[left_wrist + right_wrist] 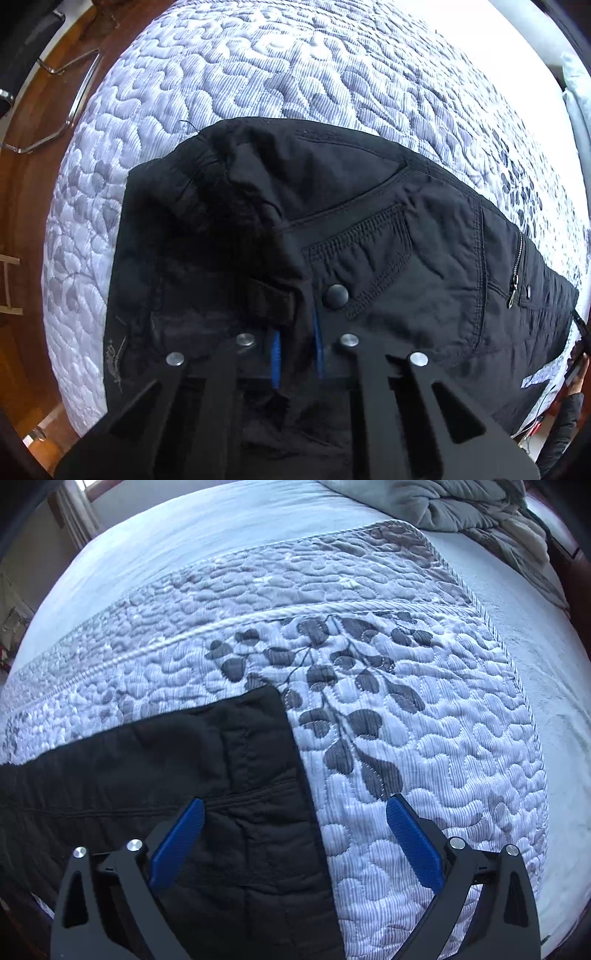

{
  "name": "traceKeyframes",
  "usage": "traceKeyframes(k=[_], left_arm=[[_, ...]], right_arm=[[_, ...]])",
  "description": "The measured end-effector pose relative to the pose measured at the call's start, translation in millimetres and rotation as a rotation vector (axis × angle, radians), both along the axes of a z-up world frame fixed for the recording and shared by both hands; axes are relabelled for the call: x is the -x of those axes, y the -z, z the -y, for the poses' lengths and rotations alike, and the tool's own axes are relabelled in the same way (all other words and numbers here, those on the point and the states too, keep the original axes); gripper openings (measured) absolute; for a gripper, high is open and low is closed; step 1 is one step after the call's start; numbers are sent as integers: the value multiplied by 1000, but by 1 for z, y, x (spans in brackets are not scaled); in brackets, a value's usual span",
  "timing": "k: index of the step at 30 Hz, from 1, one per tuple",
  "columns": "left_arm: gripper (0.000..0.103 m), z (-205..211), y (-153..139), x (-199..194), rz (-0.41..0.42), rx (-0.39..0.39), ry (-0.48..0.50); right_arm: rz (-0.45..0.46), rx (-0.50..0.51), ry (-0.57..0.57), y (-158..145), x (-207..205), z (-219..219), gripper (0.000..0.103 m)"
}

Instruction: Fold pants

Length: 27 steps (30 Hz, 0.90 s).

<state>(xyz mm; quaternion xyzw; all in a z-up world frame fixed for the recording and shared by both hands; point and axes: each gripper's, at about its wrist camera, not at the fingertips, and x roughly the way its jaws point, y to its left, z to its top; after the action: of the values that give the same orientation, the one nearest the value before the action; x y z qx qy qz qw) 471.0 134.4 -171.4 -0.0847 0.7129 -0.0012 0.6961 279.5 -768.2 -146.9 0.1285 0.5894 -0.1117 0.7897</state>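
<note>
Black pants (369, 229) lie on a quilted grey-white bedspread (258, 74). In the left wrist view the waist end fills the middle, with a snap button (335, 295), a belt loop and a zipped pocket. My left gripper (297, 343) is shut on the pants' waistband, cloth pinched between the blue pads (275, 360). In the right wrist view the leg end of the pants (184, 768) lies flat at lower left. My right gripper (295, 812) is open just above the hem, its left fingertip (181, 838) over the cloth and its right one over the bedspread (424, 709).
A wooden floor (33, 206) and a chrome chair frame (74, 103) lie beyond the bed's left edge. A rumpled grey blanket (461, 506) is piled at the far right of the bed. A white sheet (554, 664) borders the quilt.
</note>
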Motion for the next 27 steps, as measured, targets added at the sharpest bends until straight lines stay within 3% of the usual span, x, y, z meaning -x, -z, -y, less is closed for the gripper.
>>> traceKeyframes(k=[4, 12, 15, 17, 19, 23, 27], left_arm=[[11, 6, 1, -4, 15, 13, -10], [11, -15, 0, 1, 36, 7, 6], [11, -8, -5, 5, 38, -17, 18], [10, 0, -8, 6, 43, -37, 27], [10, 11, -11, 8, 66, -62, 43], [10, 28, -18, 20, 123, -107, 73], [10, 28, -23, 37, 183, -51, -2]], right_arm=[[-30, -51, -3, 7, -18, 8, 99], [-53, -36, -97, 18, -54, -18, 99], [-56, -7, -132, 19, -59, -31, 81], [-38, 10, -138, 13, -59, -35, 44], [-10, 12, -128, 5, -56, -37, 17], [82, 46, -178, -22, -43, -53, 11], [245, 37, -248, -70, -10, -72, 10]])
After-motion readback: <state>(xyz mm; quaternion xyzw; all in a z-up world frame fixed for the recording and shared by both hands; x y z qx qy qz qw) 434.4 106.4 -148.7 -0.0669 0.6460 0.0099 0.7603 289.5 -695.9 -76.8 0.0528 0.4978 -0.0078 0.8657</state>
